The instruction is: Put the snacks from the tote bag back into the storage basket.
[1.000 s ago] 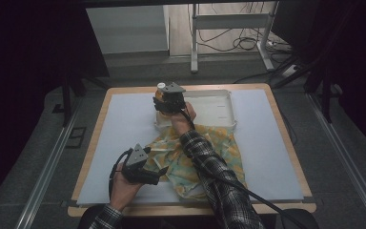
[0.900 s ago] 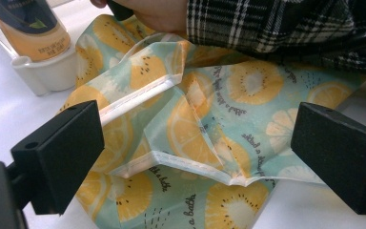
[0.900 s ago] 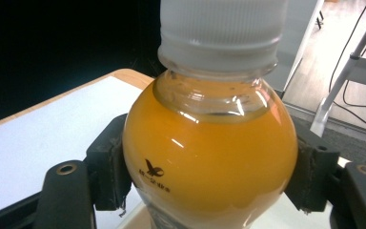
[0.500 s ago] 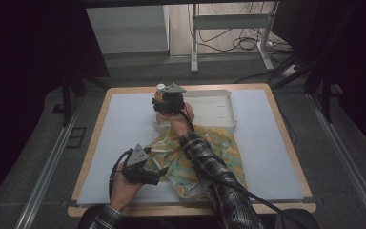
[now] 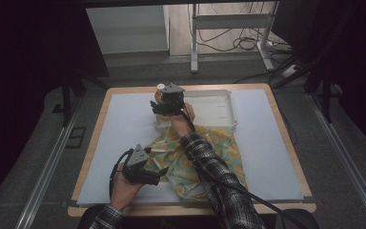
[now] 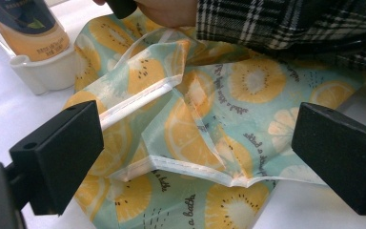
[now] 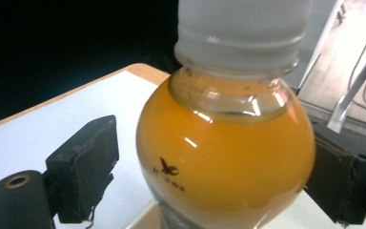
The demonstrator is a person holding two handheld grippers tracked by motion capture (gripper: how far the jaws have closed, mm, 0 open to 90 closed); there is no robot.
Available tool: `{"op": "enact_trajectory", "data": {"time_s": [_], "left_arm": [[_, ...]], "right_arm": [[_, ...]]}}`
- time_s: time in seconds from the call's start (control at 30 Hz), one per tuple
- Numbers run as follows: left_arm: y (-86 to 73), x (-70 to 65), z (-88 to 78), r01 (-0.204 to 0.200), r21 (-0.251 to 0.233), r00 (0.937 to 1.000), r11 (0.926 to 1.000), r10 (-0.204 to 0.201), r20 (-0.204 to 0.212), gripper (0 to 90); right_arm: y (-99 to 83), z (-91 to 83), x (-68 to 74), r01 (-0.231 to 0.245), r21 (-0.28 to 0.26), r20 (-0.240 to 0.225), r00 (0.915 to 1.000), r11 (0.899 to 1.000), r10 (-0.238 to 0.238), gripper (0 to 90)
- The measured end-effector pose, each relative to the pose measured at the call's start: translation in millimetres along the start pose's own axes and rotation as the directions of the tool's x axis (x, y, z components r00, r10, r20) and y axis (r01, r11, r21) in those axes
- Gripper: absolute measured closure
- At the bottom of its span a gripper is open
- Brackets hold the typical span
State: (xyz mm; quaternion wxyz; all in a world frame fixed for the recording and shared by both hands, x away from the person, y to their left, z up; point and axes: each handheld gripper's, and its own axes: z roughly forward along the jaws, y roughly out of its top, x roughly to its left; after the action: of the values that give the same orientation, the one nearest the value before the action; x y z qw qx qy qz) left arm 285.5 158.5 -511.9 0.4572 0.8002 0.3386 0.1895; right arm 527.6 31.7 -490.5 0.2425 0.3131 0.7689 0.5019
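Observation:
A bottle of orange juice (image 7: pixel 228 143) with a white cap stands upright in the left end of a white tray (image 5: pixel 219 102). My right gripper (image 7: pixel 212 167) is around it, and its jaws have just been opening. The left pad stands clear of the bottle and the right pad is close beside it. In the high view the right gripper (image 5: pixel 164 104) is at the bottle (image 5: pixel 158 94). A crumpled lemon-print cloth bag (image 6: pixel 248 86) lies in front of the tray. My left gripper (image 6: pixel 200 148) hovers open over the bag's left edge (image 5: pixel 171 157), as the high view shows (image 5: pixel 161 172).
A white mat (image 5: pixel 124 124) covers the wooden table (image 5: pixel 95 143). The person's plaid sleeve (image 5: pixel 209 167) crosses the bag. Cables trail from both grippers toward the front edge. A metal stand (image 5: pixel 228 28) stands on the floor behind the table.

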Motion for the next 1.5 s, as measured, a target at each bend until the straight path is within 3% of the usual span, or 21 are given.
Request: {"op": "enact_trajectory", "data": {"time_s": [0.37, 0.6, 0.93, 1.5], "left_arm": [[-0.6, 0.6, 1.8, 0.002, -0.004, 0.9999, 1.0000, -0.002, -0.013, 1.7], [-1.1, 3.7, 1.1, 0.031, -0.018, 0.9995, 0.9994, -0.031, -0.001, 2.0], [-2.0, 5.3, 1.5, 0.035, -0.027, 0.9993, 0.9990, -0.035, -0.010, 1.6], [-2.2, 6.5, 0.1, 0.042, -0.046, 0.9989, 0.9981, -0.043, -0.021, 1.3]], "right_arm": [[3.2, -6.4, -2.0, -0.003, 0.010, -0.042, 0.9991, 1.000, 0.004, 10.8], [5.3, -9.7, -7.3, -0.060, 0.029, -0.091, 0.9939, 0.998, 0.062, 8.4], [8.3, -14.9, -5.7, -0.036, 0.065, -0.092, 0.9949, 0.997, 0.042, 6.7], [15.2, -30.3, -3.8, 0.021, 0.060, -0.091, 0.9957, 0.998, -0.015, 6.1]]}}
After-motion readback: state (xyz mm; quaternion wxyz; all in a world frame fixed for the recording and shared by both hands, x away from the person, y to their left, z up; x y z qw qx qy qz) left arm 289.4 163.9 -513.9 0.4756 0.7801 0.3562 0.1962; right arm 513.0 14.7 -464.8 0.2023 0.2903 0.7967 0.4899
